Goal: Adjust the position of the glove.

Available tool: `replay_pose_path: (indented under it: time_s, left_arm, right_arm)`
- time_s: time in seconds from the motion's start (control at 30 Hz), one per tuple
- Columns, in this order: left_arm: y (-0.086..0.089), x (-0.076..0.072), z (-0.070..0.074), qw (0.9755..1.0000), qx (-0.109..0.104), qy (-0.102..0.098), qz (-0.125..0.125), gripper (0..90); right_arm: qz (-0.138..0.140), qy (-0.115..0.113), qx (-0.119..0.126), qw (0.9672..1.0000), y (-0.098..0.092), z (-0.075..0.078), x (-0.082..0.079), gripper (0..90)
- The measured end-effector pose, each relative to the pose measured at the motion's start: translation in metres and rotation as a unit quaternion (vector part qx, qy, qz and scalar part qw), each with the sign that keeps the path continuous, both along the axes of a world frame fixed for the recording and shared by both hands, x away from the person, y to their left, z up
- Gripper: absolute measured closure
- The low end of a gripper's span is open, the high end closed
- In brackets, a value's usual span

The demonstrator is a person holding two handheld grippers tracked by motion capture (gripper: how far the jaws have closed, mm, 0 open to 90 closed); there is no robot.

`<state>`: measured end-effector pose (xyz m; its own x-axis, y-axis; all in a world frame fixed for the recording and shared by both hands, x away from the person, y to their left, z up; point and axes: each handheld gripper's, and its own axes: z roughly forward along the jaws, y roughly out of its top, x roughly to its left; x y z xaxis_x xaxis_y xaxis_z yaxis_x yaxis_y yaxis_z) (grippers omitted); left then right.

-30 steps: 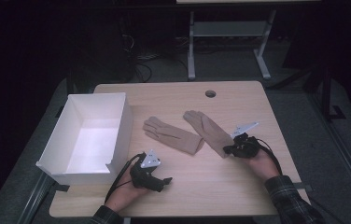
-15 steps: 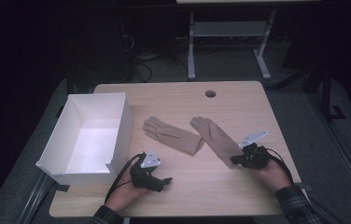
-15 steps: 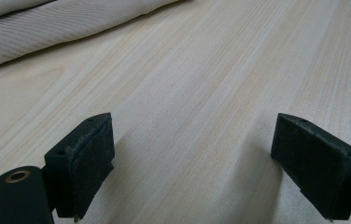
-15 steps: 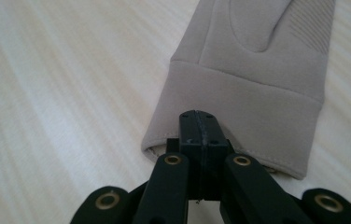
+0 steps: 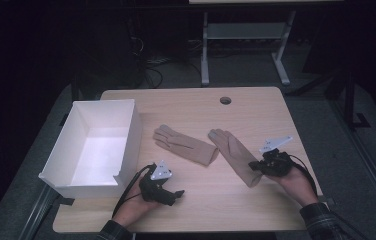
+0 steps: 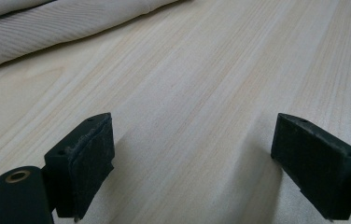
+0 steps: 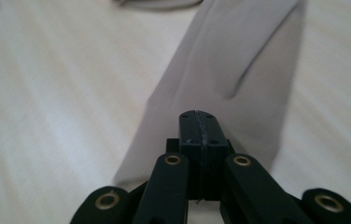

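Two beige gloves lie on the wooden table [image 5: 216,200]. The left glove [image 5: 186,146] lies flat, fingers pointing to the far left. My right gripper [image 5: 252,166] is shut on the cuff end of the right glove [image 5: 231,152], whose fingers point away from me. In the right gripper view the jaws of the right gripper [image 7: 198,126] meet on the cuff edge, and the right glove [image 7: 239,60] stretches ahead. My left gripper [image 5: 178,194] rests near the front edge. The left gripper [image 6: 192,154] is open over bare wood, with glove fabric [image 6: 47,23] at the upper left.
A white open box [image 5: 131,135] stands on the table's left side, close to my left hand. A round cable hole [image 5: 225,100] sits near the far edge. A metal desk frame [image 5: 241,35] stands on the dark floor beyond.
My right gripper has pulled the right glove toward the near right side of the table, away from the left glove. The left gripper has stayed put.
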<state>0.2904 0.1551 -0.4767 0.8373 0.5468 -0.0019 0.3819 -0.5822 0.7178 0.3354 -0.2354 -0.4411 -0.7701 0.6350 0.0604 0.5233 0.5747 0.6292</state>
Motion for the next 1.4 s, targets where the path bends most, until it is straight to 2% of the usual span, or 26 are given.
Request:
replay_pose_path:
  time_s: [0.07, 0.1, 0.17, 0.3, 0.47, 0.8, 1.03, 1.23, 1.4]
  left_arm:
    - [0.0, 0.0, 0.0, 1.0, 0.0, 0.0, 0.0, 12.7]
    - [0.0, 0.0, 0.0, 1.0, 0.0, 0.0, 0.0, 12.7]
    - [0.0, 0.0, 0.0, 1.0, 0.0, 0.0, 0.0, 12.7]
    - [0.0, 0.0, 0.0, 1.0, 0.0, 0.0, 0.0, 12.7]
    - [0.0, 0.0, 0.0, 1.0, -0.001, 0.0, 0.0, 12.7]
    - [0.0, -0.001, 0.0, 1.0, -0.001, 0.0, 0.001, 12.8]
    - [0.0, -0.001, 0.0, 1.0, -0.001, 0.0, 0.002, 12.8]
    - [0.0, -0.001, 0.0, 1.0, -0.001, 0.0, 0.001, 12.8]
    - [0.0, -0.001, 0.0, 1.0, -0.001, 0.0, 0.002, 12.8]
  right_arm:
    - [-0.003, -0.001, 0.004, 1.0, 0.001, 0.0, 0.004, 89.8]
    - [-0.01, -0.002, 0.008, 0.9999, 0.001, 0.0, 0.014, 89.8]
    - [-0.009, -0.003, 0.007, 0.9999, 0.001, 0.0, 0.018, 89.8]
    - [-0.02, 0.0, -0.004, 0.9998, 0.003, -0.008, 0.035, 89.8]
    - [-0.021, 0.008, -0.015, 0.9996, 0.004, -0.015, 0.041, 89.8]
    - [-0.017, 0.013, -0.018, 0.9996, 0.002, -0.017, 0.033, 89.9]
    - [-0.006, 0.019, -0.021, 0.9996, -0.002, -0.016, 0.017, 89.8]
    - [0.001, 0.027, -0.021, 0.9994, 0.001, -0.015, 0.004, 89.8]
    - [0.018, 0.026, -0.023, 0.9992, 0.005, -0.015, -0.006, 89.8]
